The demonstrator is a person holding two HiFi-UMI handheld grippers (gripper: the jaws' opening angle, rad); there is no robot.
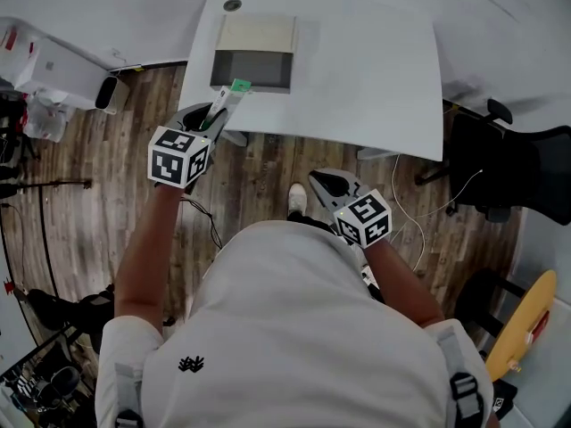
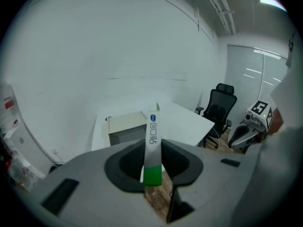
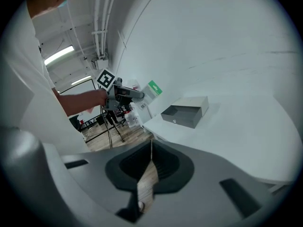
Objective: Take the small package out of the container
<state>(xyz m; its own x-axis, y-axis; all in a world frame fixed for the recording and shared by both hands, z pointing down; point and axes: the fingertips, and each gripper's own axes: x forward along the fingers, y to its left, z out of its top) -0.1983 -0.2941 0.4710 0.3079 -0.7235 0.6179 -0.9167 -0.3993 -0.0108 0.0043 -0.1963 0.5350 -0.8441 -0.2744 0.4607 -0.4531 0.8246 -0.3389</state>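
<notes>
**Head view.** The left claw (image 1: 211,119) pinches the small package (image 1: 228,101). The package is out of the container (image 1: 254,56) and held at the near edge of the white worktop (image 1: 375,69). The right claw (image 1: 323,185) hangs low over the floor (image 1: 259,181), well apart from both.

**Left gripper view.** The jaws clamp the package edge-on near its lower end, and it stands almost upright.
- Risk, as I judge it: the hold is narrow on a thin, smooth item, so a tilt or jolt could pivot it or let it slide out.
- If it fell here, it would likely land on the floor (not the worktop).

**Right gripper view.** The right claw is pressed together with nothing in it.

**Package.** It is slim, flat and silver-white, with green at the ends and a blue mark above dark print.
</notes>
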